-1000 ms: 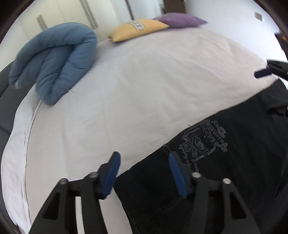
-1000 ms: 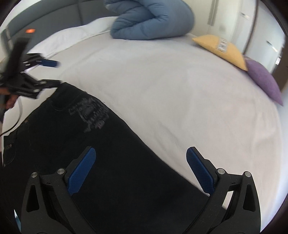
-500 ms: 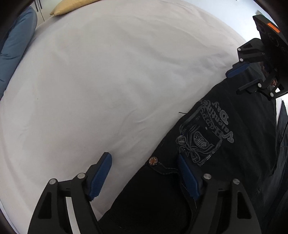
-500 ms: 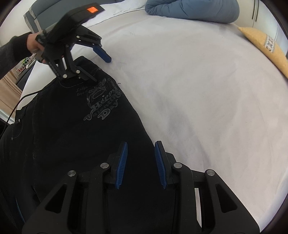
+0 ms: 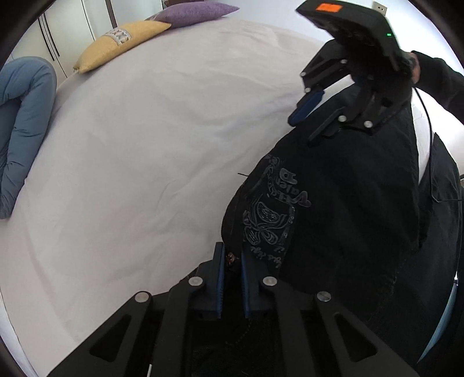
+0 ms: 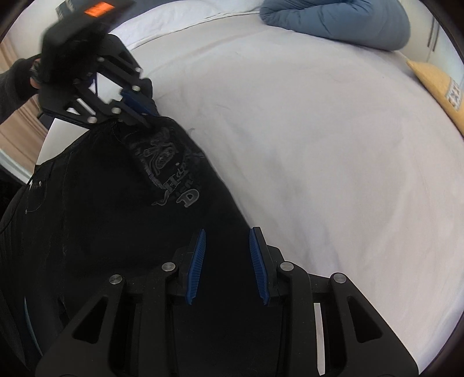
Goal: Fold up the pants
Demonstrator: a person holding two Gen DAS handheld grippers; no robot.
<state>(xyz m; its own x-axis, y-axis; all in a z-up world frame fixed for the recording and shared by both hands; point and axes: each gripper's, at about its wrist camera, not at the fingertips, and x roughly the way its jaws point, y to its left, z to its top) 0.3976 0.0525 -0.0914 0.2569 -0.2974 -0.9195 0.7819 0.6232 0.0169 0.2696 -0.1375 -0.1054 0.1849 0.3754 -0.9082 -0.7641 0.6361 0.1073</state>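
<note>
Black pants (image 5: 333, 208) with a grey printed emblem hang lifted over the white bed (image 5: 150, 139). My left gripper (image 5: 231, 258) is shut on the waistband corner by the copper button. My right gripper (image 6: 227, 252) is shut on the pants' edge farther along; the fabric fills the gap between its blue pads (image 6: 197, 261). In the left wrist view the right gripper (image 5: 316, 116) grips the pants at the upper right. In the right wrist view the left gripper (image 6: 139, 110) grips the pants (image 6: 121, 197) at the upper left.
A rolled blue duvet (image 5: 20, 121) lies at the bed's far side, also in the right wrist view (image 6: 342, 20). A yellow pillow (image 5: 121, 43) and a purple pillow (image 5: 197, 13) lie at the head. White wardrobe doors stand behind.
My left gripper has shut on the waistband corner. Both grippers have raised the pants off the bed, and the fabric now hangs between them.
</note>
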